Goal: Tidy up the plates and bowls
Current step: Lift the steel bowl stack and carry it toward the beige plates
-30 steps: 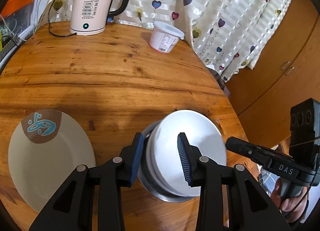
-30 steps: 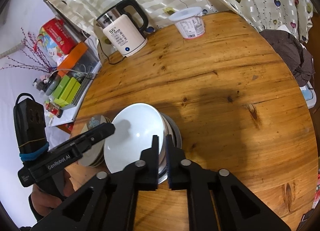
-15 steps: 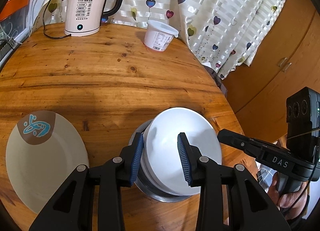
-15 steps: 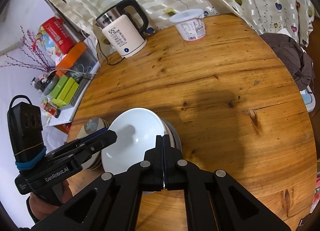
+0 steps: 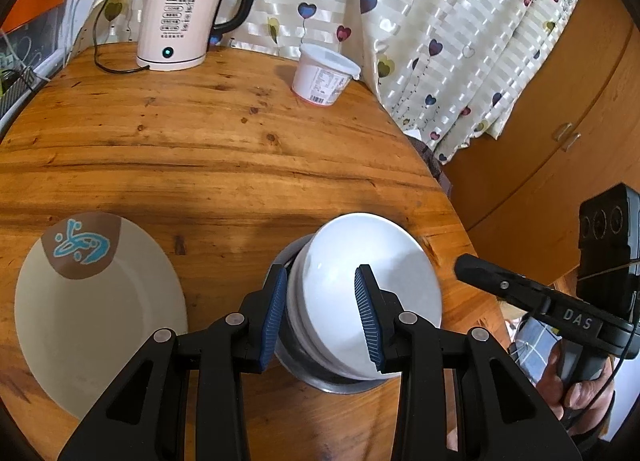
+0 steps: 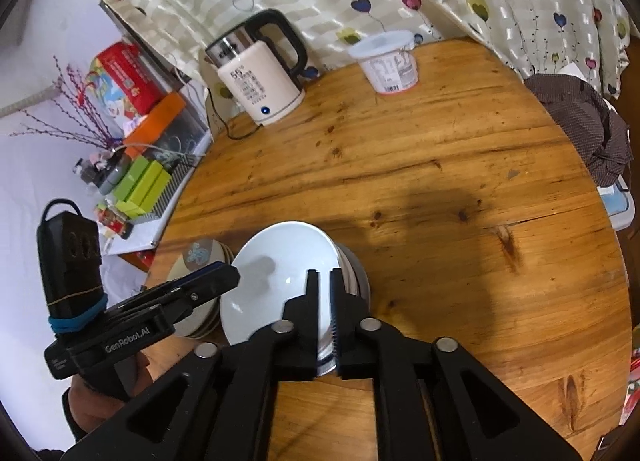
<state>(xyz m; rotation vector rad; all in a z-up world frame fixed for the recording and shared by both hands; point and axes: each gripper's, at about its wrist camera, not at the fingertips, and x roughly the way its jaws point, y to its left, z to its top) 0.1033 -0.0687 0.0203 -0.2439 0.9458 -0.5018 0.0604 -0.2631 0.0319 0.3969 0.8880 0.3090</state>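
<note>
The right tool [image 6: 325,301] has just been opening, its jaws slightly apart astride the white bowl's [image 6: 272,285] near rim. The left tool [image 5: 320,313] stands apart over that bowl, a plate [image 5: 96,313] to its left.

Bright, sharp fisheye views, bowed and dark-vignetted at edges; soft shadows across the table [image 6: 460,165].

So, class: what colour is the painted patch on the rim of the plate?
Brown with a blue squiggle on the cream plate; clearest in the left wrist view.

Bare tabletop [image 5: 224,165] before kettle [image 5: 180,21]
</note>
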